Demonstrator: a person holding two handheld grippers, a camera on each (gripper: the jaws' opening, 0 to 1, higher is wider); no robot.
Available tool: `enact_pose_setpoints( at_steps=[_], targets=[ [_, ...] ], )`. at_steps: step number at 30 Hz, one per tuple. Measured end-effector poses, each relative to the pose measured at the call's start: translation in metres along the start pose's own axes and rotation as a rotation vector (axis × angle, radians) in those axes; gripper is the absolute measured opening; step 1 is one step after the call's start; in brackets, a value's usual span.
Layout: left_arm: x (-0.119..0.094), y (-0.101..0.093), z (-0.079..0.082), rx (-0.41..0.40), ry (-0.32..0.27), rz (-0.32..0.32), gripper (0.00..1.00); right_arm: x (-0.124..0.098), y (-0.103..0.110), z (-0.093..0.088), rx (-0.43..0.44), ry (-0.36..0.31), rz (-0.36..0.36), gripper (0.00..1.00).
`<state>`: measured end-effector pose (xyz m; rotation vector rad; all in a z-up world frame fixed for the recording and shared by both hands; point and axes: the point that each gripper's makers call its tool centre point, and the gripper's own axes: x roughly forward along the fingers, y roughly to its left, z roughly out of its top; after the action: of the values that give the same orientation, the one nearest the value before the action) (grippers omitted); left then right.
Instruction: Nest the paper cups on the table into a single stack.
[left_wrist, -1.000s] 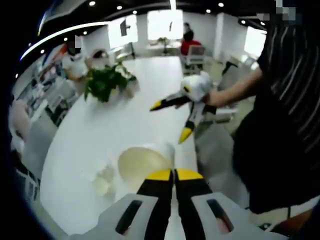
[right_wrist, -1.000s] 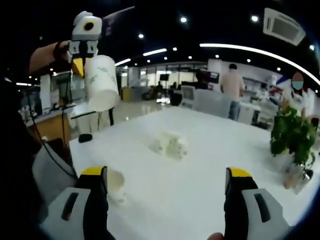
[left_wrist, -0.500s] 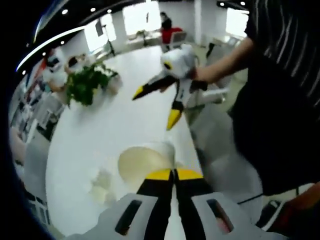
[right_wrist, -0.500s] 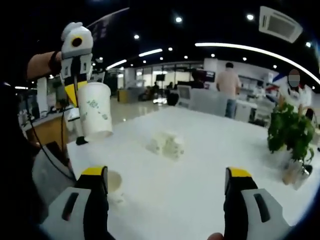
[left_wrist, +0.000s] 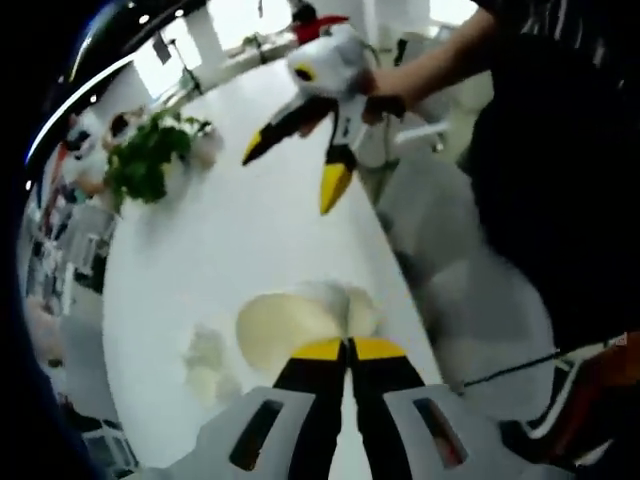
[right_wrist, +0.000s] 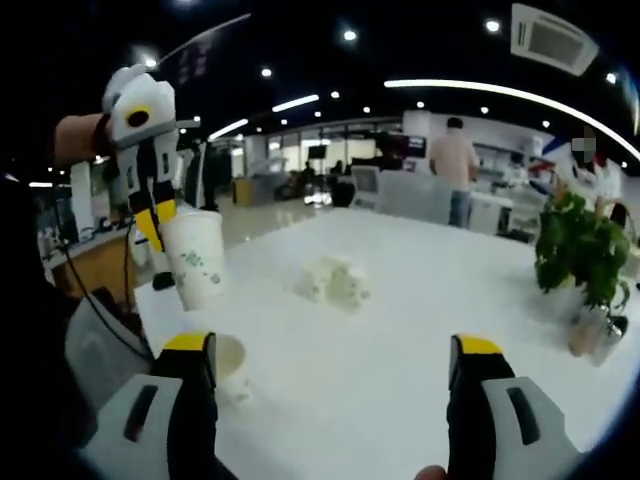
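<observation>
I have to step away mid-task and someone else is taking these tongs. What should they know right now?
Left tongs: shut on the rim of a paper cup, held in the air above the table's near corner.
Right tongs: open, holding nothing, hovering low over the table.
Cups: one upright cup on the table just below the held one; a loose cluster of cups lies farther along the table. A potted plant stands at the far side.
Done: one cup lifted.
Left: probably lower the held cup into the upright one, then gather the cluster onto the same stack.
</observation>
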<state>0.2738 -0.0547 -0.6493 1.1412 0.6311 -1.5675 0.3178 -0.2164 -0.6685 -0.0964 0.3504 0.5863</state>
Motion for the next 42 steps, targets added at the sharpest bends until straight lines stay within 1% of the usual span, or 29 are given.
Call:
enact_pose_setpoints(
  at_steps=[2, 5, 9, 13, 17, 19, 20, 22, 24, 26, 30, 37, 40, 42],
  targets=[
    [0.004, -0.002, 0.0, -0.006, -0.006, -0.007, 0.0, -0.001, -0.001, 0.0, 0.0, 0.0, -0.001, 0.95],
    [0.009, -0.005, -0.003, 0.0, 0.005, -0.025, 0.0, -0.001, -0.004, -0.001, 0.002, 0.002, -0.006, 0.94],
    [0.019, -0.01, -0.011, 0.029, 0.044, -0.05, 0.0, -0.001, -0.005, 0.0, 0.006, -0.001, -0.01, 0.94],
    [0.027, -0.013, -0.009, 0.039, 0.041, -0.061, 0.0, 0.0, -0.004, -0.002, 0.006, 0.003, -0.006, 0.94],
    [0.035, -0.015, -0.009, 0.048, 0.046, -0.064, 0.0, 0.0, -0.003, -0.005, 0.007, 0.009, -0.006, 0.94],
    [0.038, -0.017, -0.014, 0.074, 0.075, -0.064, 0.0, -0.001, -0.004, -0.005, 0.01, 0.008, -0.009, 0.94],
    [0.04, -0.018, -0.015, 0.084, 0.078, -0.066, 0.0, -0.001, -0.004, -0.005, 0.009, 0.009, -0.01, 0.94],
    [0.041, -0.018, -0.015, 0.079, 0.077, -0.065, 0.0, -0.002, -0.004, -0.005, 0.012, 0.007, -0.011, 0.94],
    [0.043, -0.017, -0.014, 0.078, 0.063, -0.056, 0.0, -0.003, -0.004, -0.006, 0.017, 0.007, -0.011, 0.94],
    [0.047, -0.021, -0.013, 0.087, 0.059, -0.061, 0.0, -0.003, -0.003, -0.007, 0.014, 0.011, -0.01, 0.94],
    [0.056, -0.026, -0.016, 0.122, 0.092, -0.064, 0.0, -0.004, -0.002, -0.008, 0.018, 0.011, -0.01, 0.94],
    [0.066, -0.031, -0.011, 0.133, 0.095, -0.07, 0.0, -0.007, -0.002, -0.011, 0.021, 0.017, -0.012, 0.94],
    [0.068, -0.028, -0.012, 0.162, 0.104, -0.062, 0.0, -0.008, -0.003, -0.012, 0.027, 0.015, -0.016, 0.94],
    [0.07, -0.029, -0.015, 0.165, 0.119, -0.073, 0.0, -0.008, -0.004, -0.013, 0.029, 0.017, -0.017, 0.94]
  ],
)
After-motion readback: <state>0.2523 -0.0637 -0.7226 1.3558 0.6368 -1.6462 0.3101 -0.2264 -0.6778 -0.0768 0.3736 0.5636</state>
